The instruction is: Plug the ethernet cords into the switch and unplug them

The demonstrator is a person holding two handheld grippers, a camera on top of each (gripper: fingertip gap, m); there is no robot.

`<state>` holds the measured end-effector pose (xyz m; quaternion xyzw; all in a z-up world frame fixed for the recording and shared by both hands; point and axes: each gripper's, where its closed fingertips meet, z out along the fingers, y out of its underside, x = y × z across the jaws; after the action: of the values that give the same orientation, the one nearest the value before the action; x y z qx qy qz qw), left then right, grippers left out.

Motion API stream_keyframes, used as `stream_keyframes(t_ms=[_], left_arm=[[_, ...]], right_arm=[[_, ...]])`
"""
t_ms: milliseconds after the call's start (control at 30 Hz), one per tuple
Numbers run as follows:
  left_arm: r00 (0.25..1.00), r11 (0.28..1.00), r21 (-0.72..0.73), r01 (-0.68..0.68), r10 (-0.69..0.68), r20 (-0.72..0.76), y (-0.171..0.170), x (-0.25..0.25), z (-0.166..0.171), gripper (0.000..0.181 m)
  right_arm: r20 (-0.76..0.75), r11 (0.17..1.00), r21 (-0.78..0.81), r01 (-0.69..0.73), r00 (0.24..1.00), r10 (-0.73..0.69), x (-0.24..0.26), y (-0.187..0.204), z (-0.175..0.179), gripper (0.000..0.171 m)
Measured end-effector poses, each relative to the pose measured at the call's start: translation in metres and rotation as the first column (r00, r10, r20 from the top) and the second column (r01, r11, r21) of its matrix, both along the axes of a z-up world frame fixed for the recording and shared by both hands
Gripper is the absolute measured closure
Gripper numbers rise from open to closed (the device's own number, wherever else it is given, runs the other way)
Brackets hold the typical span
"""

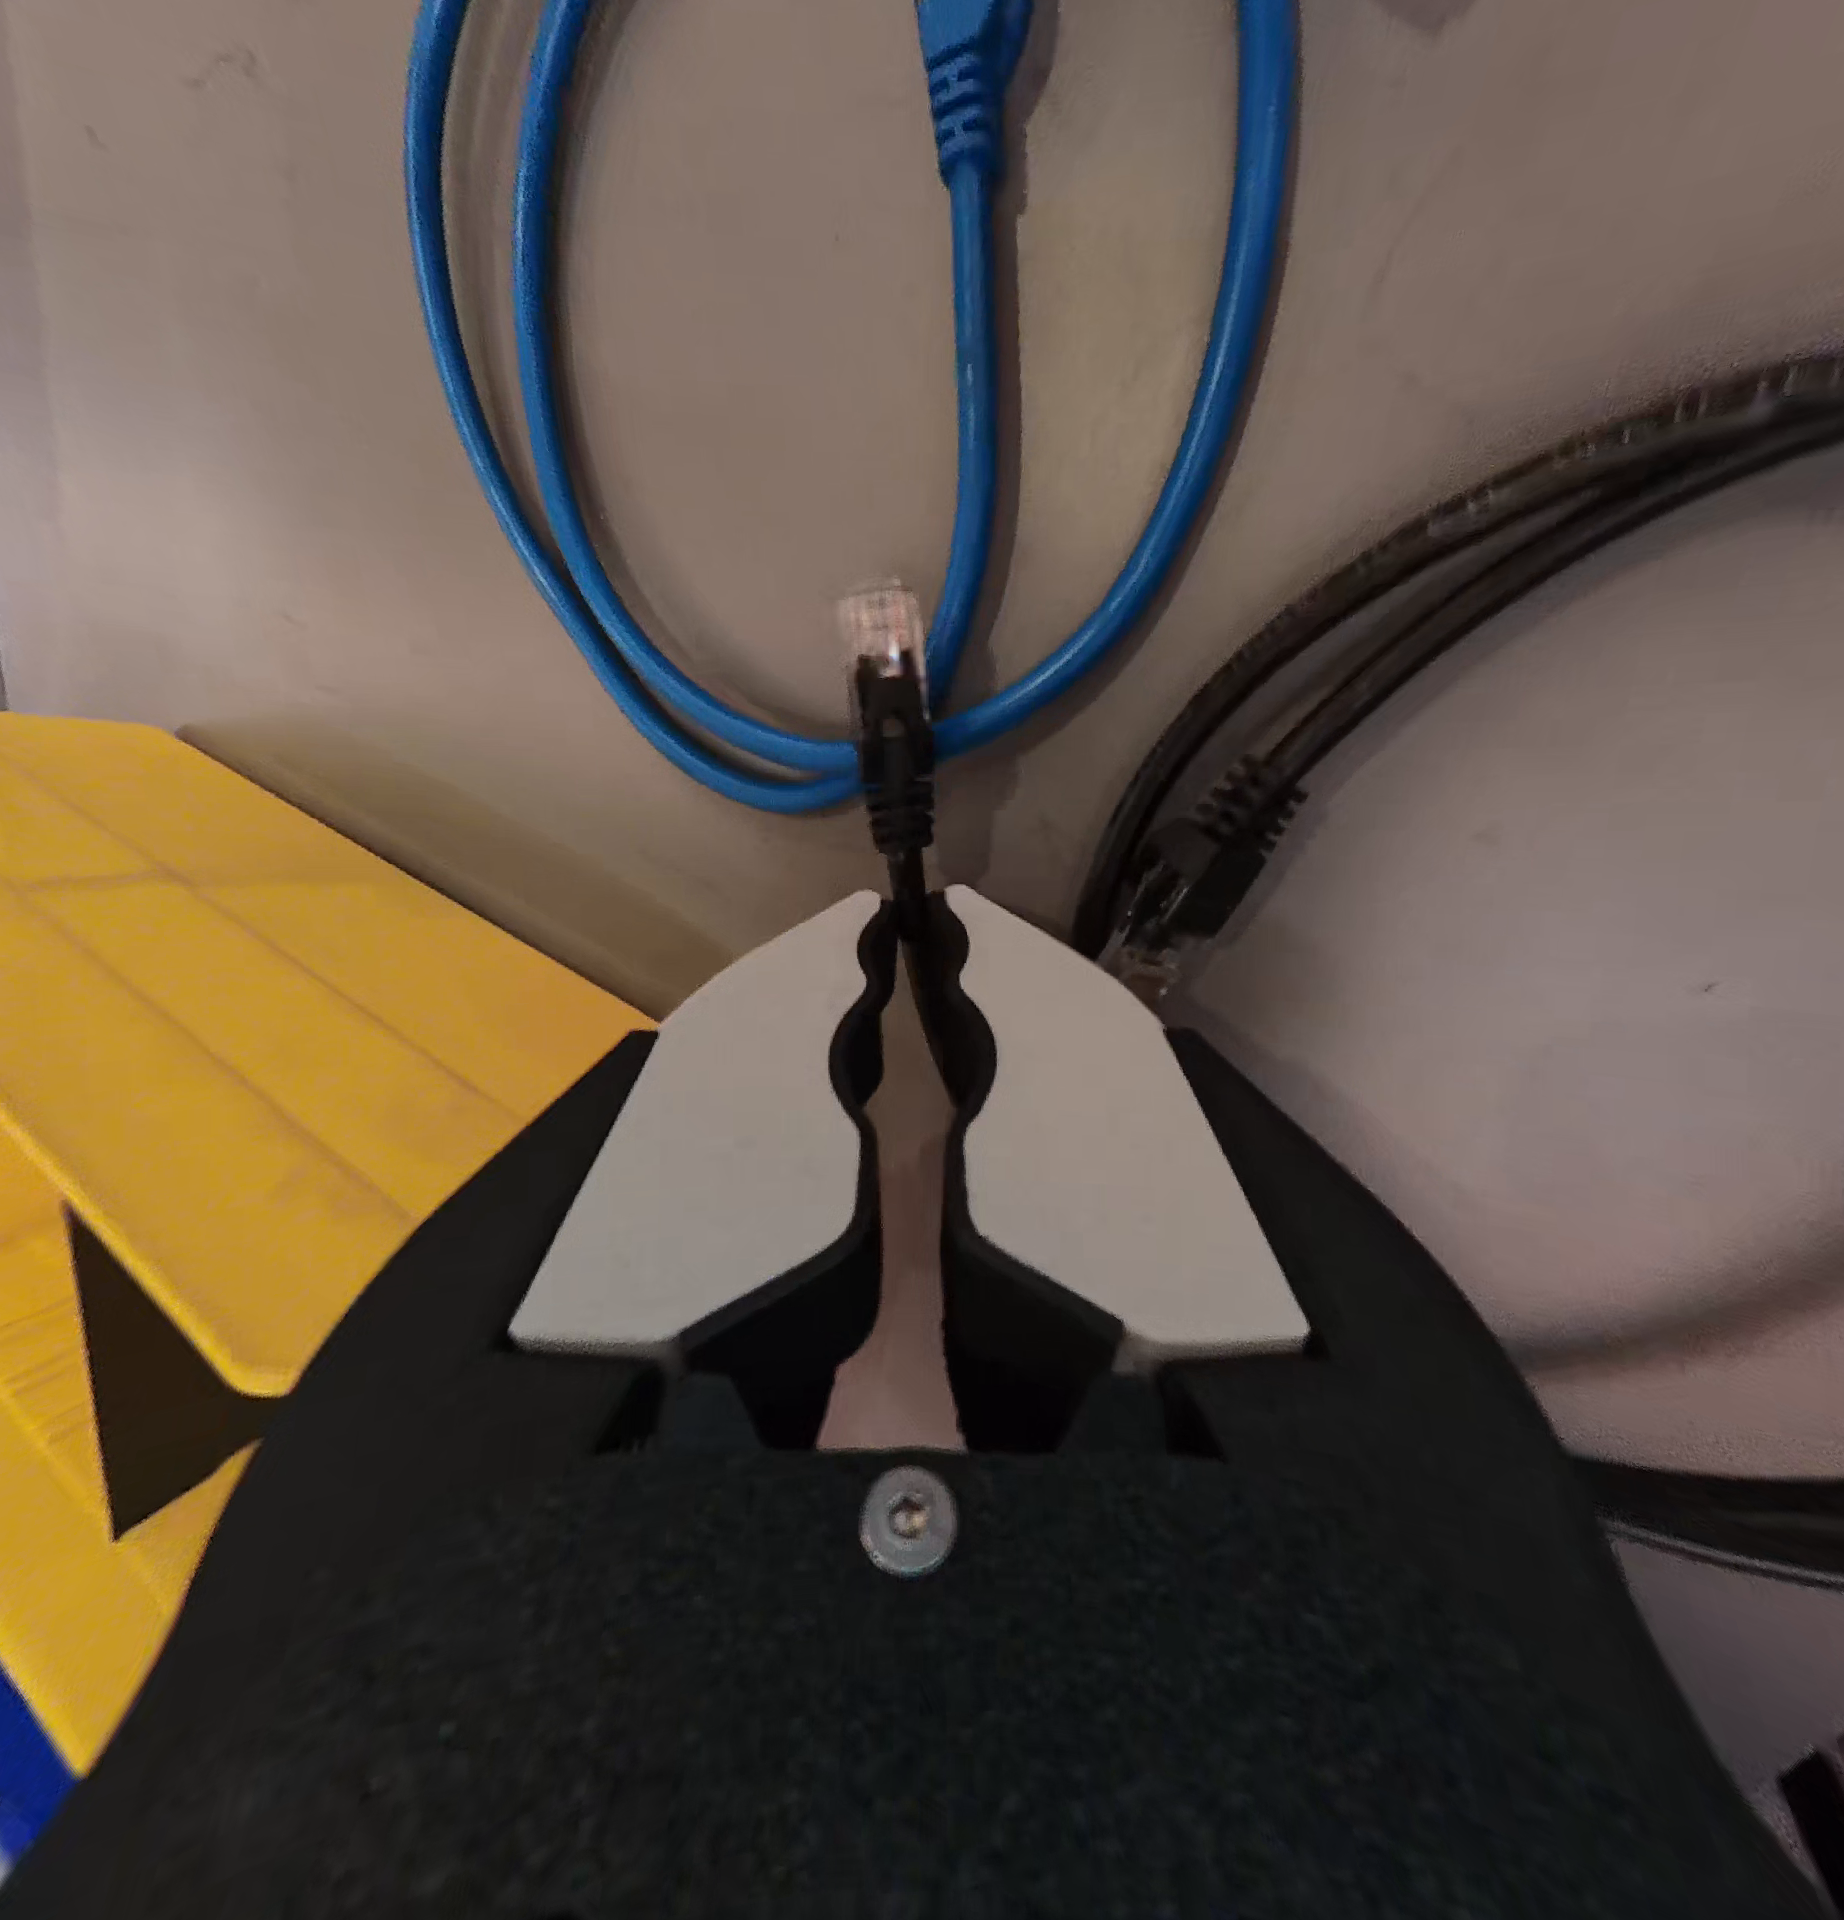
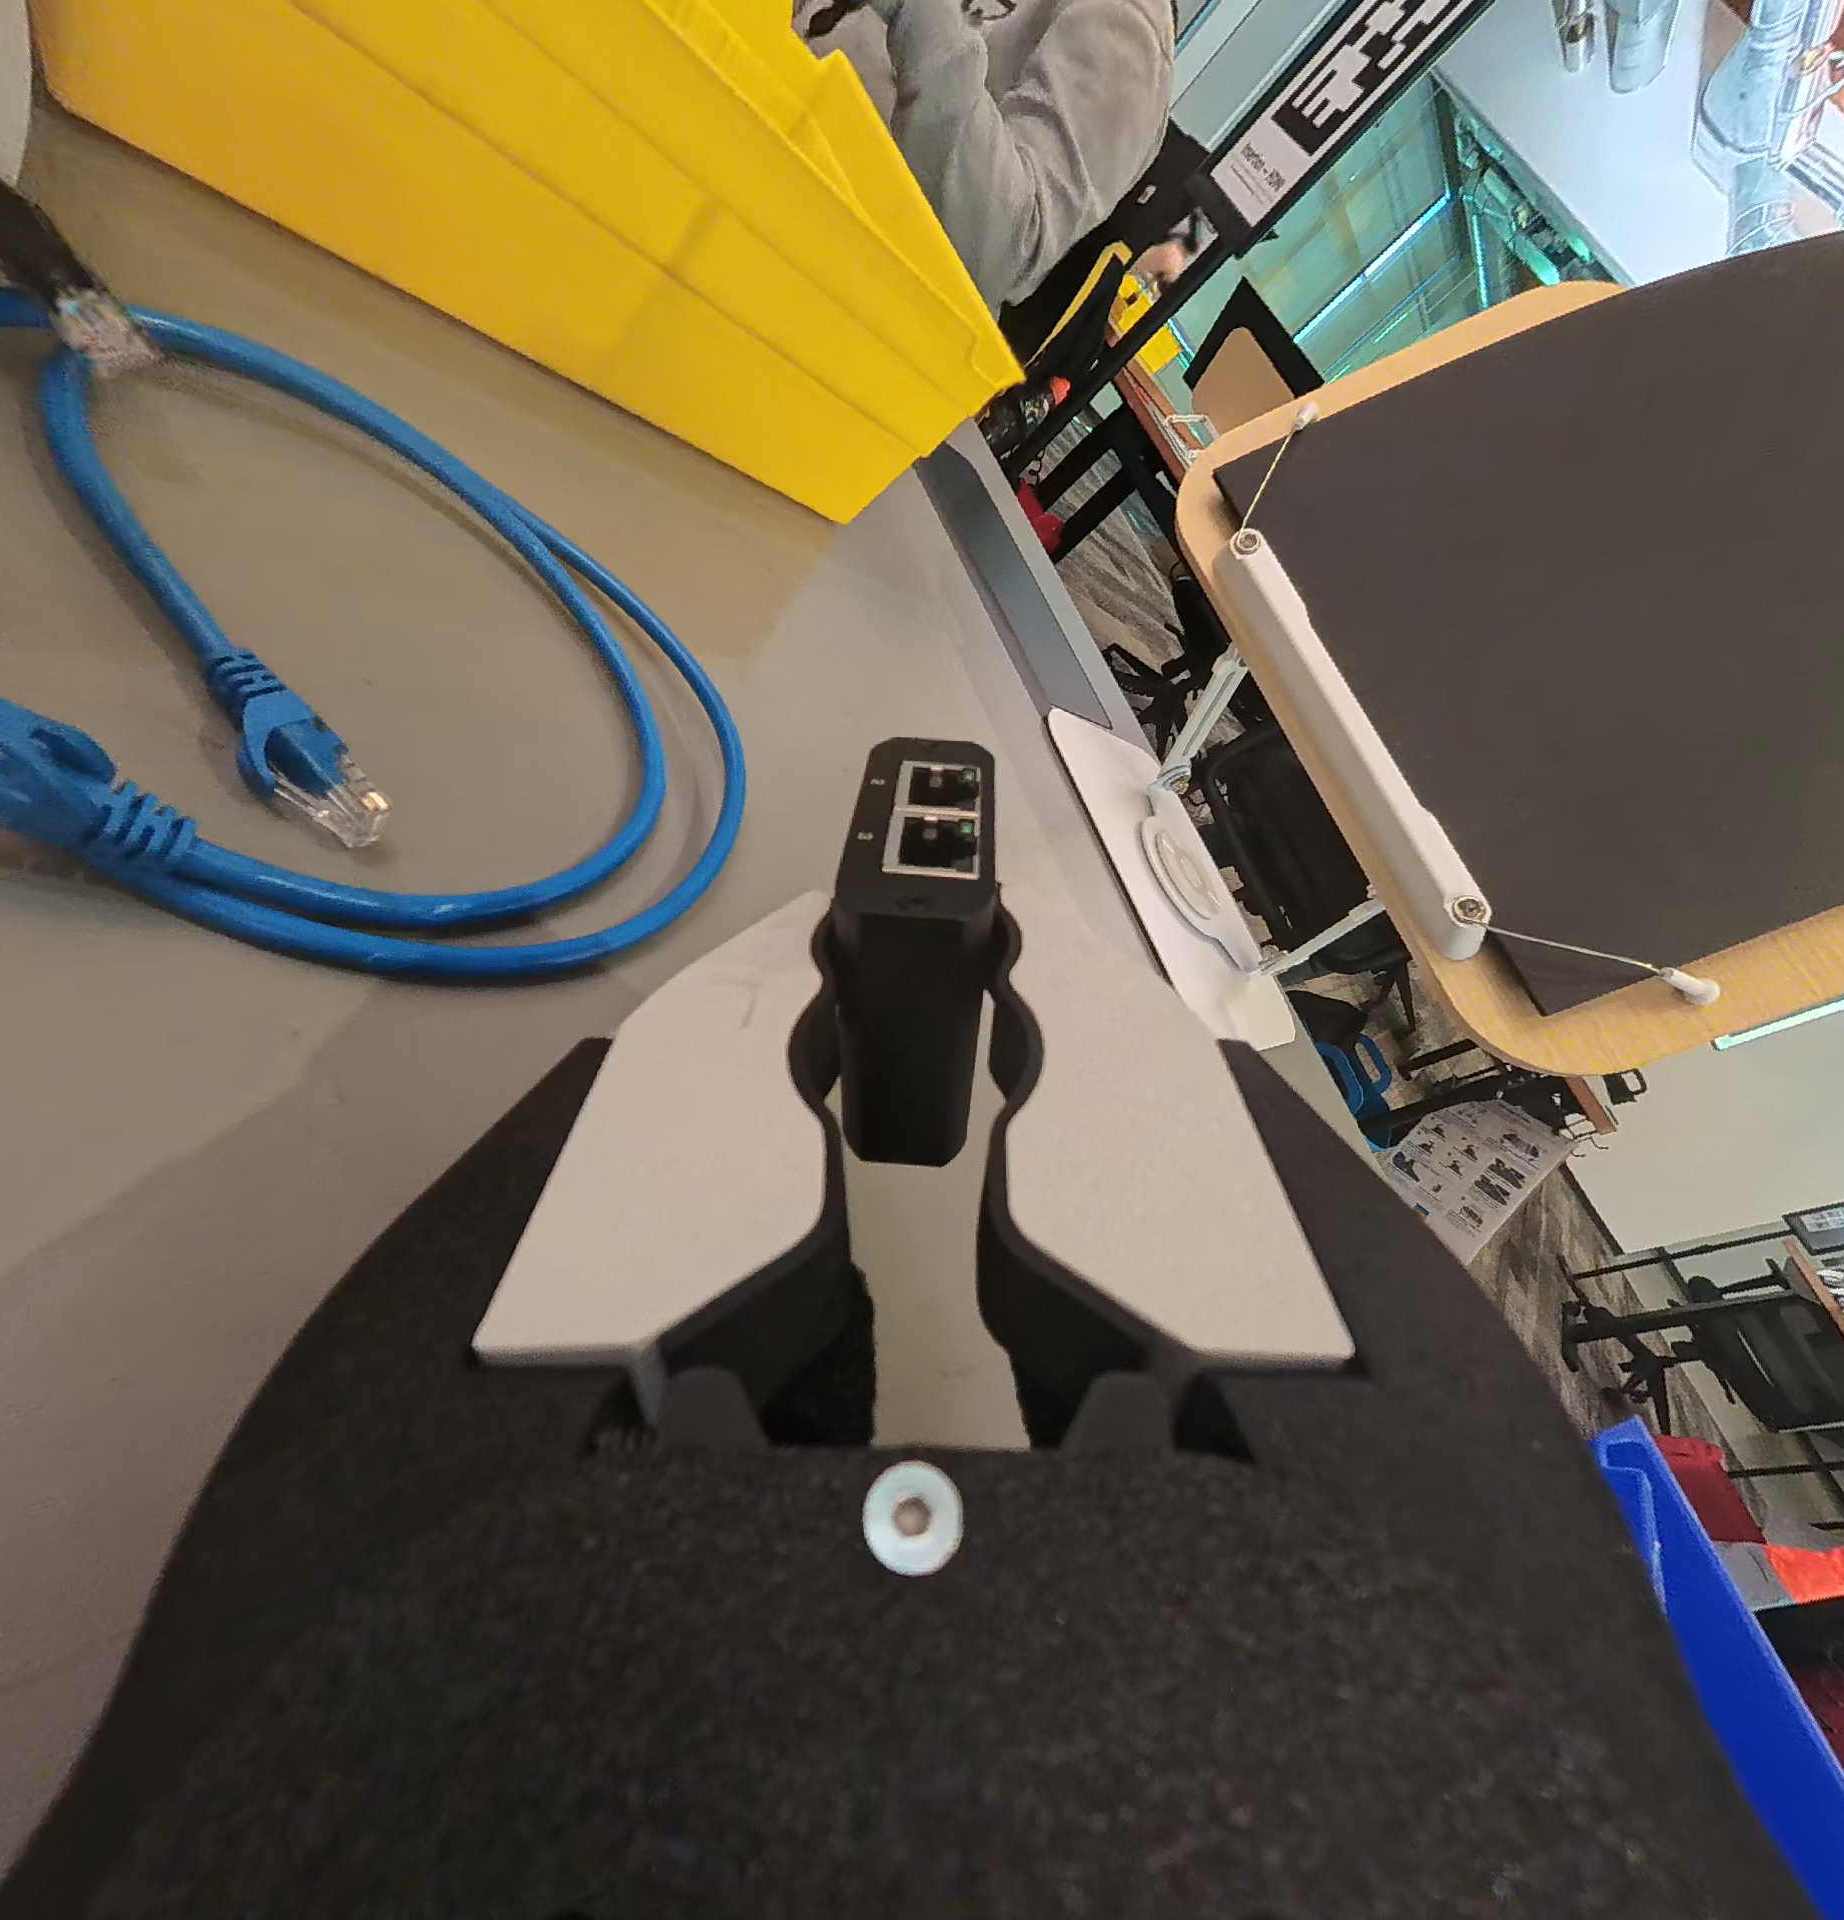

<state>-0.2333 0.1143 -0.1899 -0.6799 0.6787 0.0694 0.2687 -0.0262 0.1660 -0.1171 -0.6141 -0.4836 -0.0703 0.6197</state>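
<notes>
Grey tabletop [image 1: 274, 416] carries everything, with a yellow bin [image 1: 222, 987] along one side and an open workshop room behind; left gripper [image 1: 913, 904] is closed down on the black ethernet cord [image 1: 902, 758] just behind its boot, so the clear plug end sticks straight out ahead of the fingers, along the gripper's own axis; right gripper [image 2: 913, 935] is clamped round the black switch [image 2: 913, 935], body lengthwise between the fingers, two empty ports [image 2: 933, 816] stacked on the far end and facing up and away from that gripper; blue ethernet cord [image 2: 430, 665] lies looped on the tabletop between the two, both its plugs free, not in use yet; a second black cord [image 1: 1365, 707] coils to the left gripper's right, its plug resting on the surface. Key relation: in the right wrist view the held black plug [image 2: 92, 322] shows at far upper left, well apart from the ports, across the blue loop; likely the plug axis must be swung to line up with the port face before pushing in; left gripper carries the plug, right only steadies; nothing plugged yet, so the task looks near its start.
</notes>
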Motion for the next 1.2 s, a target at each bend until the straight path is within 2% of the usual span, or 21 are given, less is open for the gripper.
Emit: stream_keyframes(t_ms=[67, 167, 300, 400, 500, 667, 833, 1200], left_arm=[[0.998, 0.999, -0.034, -0.032, 0.034, 0.058, -0.001, 0.003, 0.004, 0.176], [0.982, 0.980, -0.182, -0.077, 0.106, 0.158, -0.010, 0.011, 0.013, 0.176], [0.949, 0.933, -0.351, -0.081, 0.180, 0.259, -0.019, 0.030, 0.048, 0.177], [0.933, 0.868, -0.492, -0.065, 0.228, 0.279, -0.025, 0.055, 0.074, 0.176], [0.935, 0.817, -0.577, -0.018, 0.218, 0.279, -0.030, 0.085, 0.090, 0.176], [0.971, 0.782, -0.619, -0.074, 0.198, 0.133, -0.025, 0.116, 0.088, 0.176], [0.974, 0.727, -0.675, -0.128, 0.221, 0.053, -0.013, 0.134, 0.078, 0.177], [0.965, 0.681, -0.721, -0.132, 0.254, 0.063, -0.009, 0.142, 0.077, 0.177]], right_arm=[[0.000, 1.000, 0.000, -0.001, 1.000, 0.001, 0.000, 0.000, 0.000, 0.147], [0.007, 1.000, 0.012, -0.003, 1.000, 0.003, -0.001, -0.001, 0.001, 0.147], [0.027, 0.999, 0.043, -0.008, 1.000, 0.007, -0.004, -0.003, 0.003, 0.147], [0.090, 0.991, 0.135, 0.007, 0.996, -0.020, -0.005, -0.004, 0.010, 0.147], [0.185, 0.960, 0.280, 0.031, 0.979, -0.085, -0.006, -0.005, 0.019, 0.147], [0.233, 0.942, 0.335, 0.038, 0.965, -0.121, -0.009, -0.006, 0.020, 0.147], [0.308, 0.926, 0.377, 0.012, 0.942, -0.137, -0.017, -0.009, 0.016, 0.147], [0.361, 0.931, 0.364, 0.027, 0.918, -0.168, -0.013, -0.002, 0.005, 0.147]])
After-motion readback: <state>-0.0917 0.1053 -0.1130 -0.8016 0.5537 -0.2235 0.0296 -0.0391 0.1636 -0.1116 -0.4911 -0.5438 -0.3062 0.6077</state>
